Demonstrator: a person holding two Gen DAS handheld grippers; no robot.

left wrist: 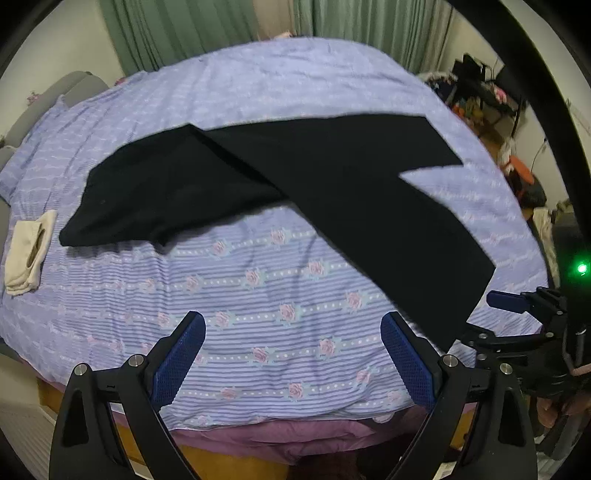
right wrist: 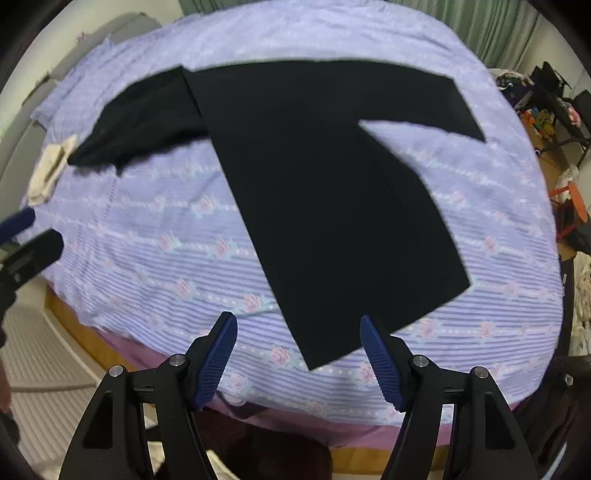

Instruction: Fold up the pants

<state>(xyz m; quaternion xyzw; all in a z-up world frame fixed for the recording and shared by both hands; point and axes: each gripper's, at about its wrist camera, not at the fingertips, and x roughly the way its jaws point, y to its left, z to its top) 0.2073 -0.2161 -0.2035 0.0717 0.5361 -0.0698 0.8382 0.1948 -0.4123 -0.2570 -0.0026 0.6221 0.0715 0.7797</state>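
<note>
Black pants [left wrist: 332,177] lie spread on the bed, waist end at the left, two legs splayed apart toward the right and near edge; they also show in the right wrist view [right wrist: 314,192]. My left gripper [left wrist: 293,332] is open and empty above the bedspread, left of the near leg's hem. My right gripper [right wrist: 299,332] is open and empty just over the near leg's hem [right wrist: 369,332]. The right gripper also shows at the right edge of the left wrist view [left wrist: 517,306].
The bed has a lilac striped floral cover [left wrist: 240,288] over a purple sheet [left wrist: 277,435]. A folded cream garment [left wrist: 27,251] lies at the bed's left edge. Green curtains [left wrist: 184,29] hang behind. Cluttered furniture [left wrist: 480,96] stands at the right.
</note>
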